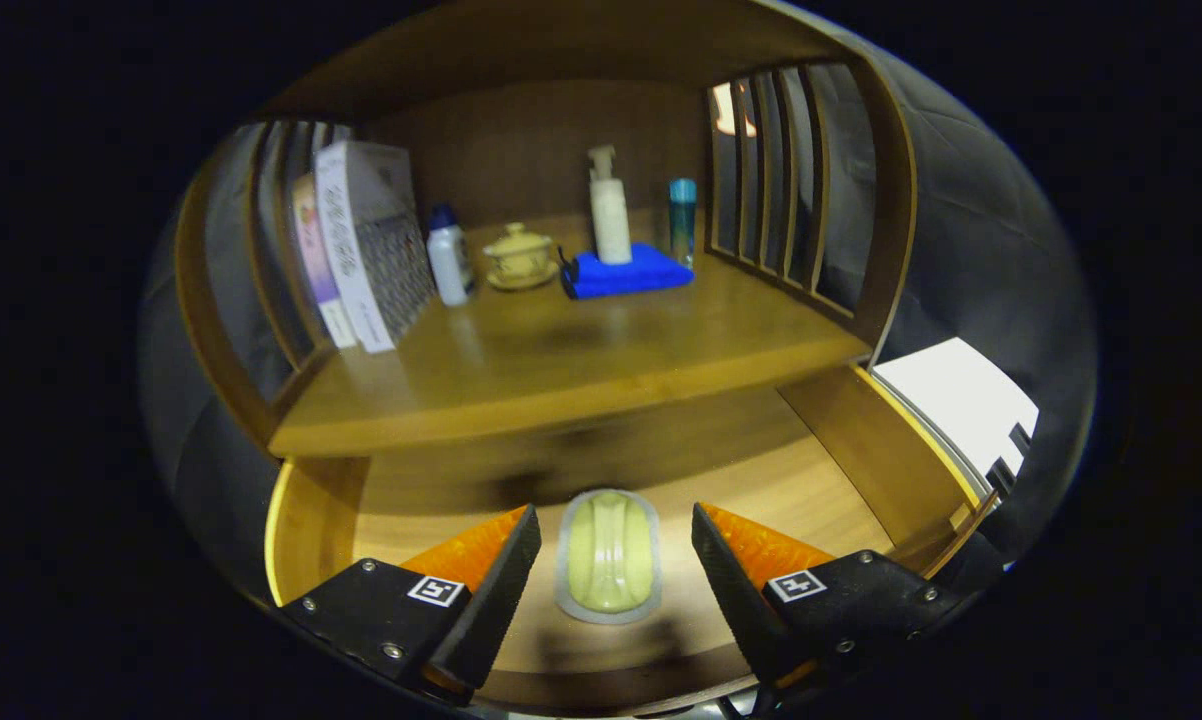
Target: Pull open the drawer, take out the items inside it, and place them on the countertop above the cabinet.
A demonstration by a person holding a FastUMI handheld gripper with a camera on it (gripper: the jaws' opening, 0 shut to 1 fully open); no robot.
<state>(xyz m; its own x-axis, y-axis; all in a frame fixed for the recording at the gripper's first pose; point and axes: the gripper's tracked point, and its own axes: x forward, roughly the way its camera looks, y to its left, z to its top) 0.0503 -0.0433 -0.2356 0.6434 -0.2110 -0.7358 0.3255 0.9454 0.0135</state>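
Note:
The wooden drawer [861, 450] is pulled open below the countertop [581, 370]. On the drawer's floor lies a pale yellow-green oblong item in a clear blister pack [609, 555]. My gripper [613, 535] hangs above the drawer, open, its two fingers standing either side of the pack without touching it. The pack's far end reaches just past the fingertips.
On the countertop, toward the back, stand boxes [371, 250] leaning at the left, a small white bottle [450, 258], a lidded yellow cup on a saucer [519, 256], a folded blue cloth [626, 272] under a pump bottle [609, 212], and a teal bottle [682, 215]. Slatted side panels [791, 180] flank the countertop.

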